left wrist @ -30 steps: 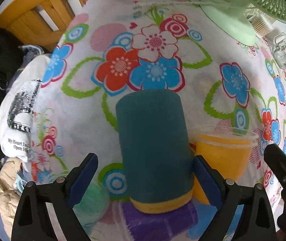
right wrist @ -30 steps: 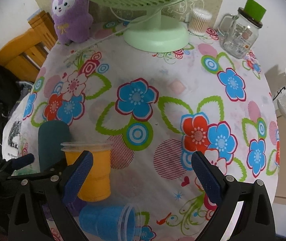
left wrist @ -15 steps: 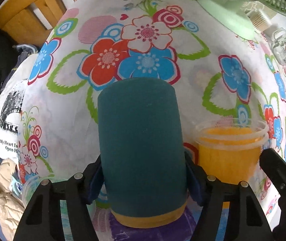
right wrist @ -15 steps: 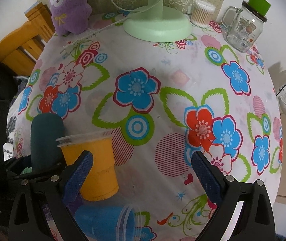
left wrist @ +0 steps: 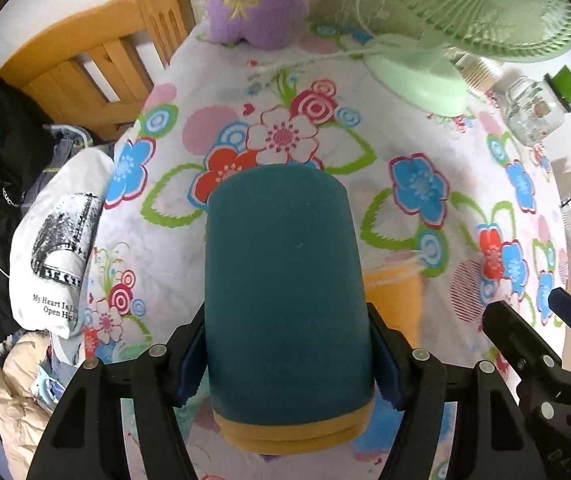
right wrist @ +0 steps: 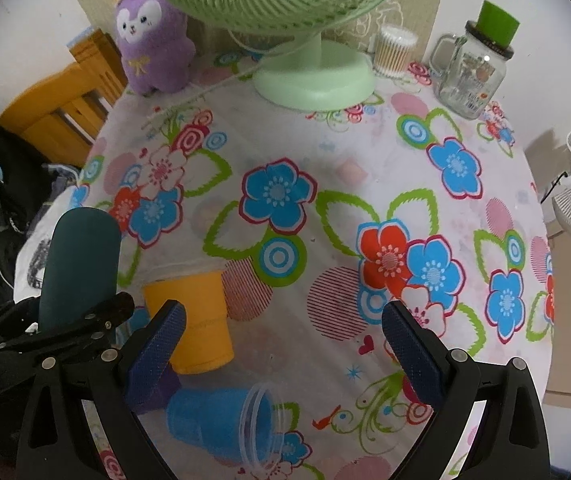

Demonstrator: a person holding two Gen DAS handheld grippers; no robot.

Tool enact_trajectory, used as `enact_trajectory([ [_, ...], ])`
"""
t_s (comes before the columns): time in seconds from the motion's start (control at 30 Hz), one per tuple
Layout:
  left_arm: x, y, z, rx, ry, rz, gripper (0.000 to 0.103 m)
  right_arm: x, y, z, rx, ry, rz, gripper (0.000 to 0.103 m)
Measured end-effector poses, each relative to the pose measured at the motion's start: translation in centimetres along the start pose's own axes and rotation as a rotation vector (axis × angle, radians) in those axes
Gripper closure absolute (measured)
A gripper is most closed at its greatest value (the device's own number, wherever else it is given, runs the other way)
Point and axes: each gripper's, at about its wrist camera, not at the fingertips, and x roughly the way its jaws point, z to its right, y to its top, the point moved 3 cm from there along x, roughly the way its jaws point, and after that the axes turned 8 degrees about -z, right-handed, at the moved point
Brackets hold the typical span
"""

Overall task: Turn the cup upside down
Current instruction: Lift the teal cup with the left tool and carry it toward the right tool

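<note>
Raised since earlier: tool-clamped teal cup (left wrist: pixel 285 304)

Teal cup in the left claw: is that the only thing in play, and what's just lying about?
In play:
- teal cup, yellow-rimmed, mouth down
- left claw, shut on it
- right claw, open, holding nothing

Lying about:
- orange cup, upright
- blue cup, on its side
- green fan
- purple plush
- glass jar
- cotton swab tub
</note>
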Motion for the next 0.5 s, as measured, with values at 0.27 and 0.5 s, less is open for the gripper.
enact_trajectory([
  [0.27,-3.6,-1.7,2.7,0.044,-0.007,0.060,0.032,-3.8,-1.3,2.4,0.027,0.015,0.059,0.003],
  [0.5,-4.2,-3.7,7.4,0.102,-0.047,0.070,0.033,-5.9,-3.7,7.0,0.078,-0.007,0.078,0.003],
])
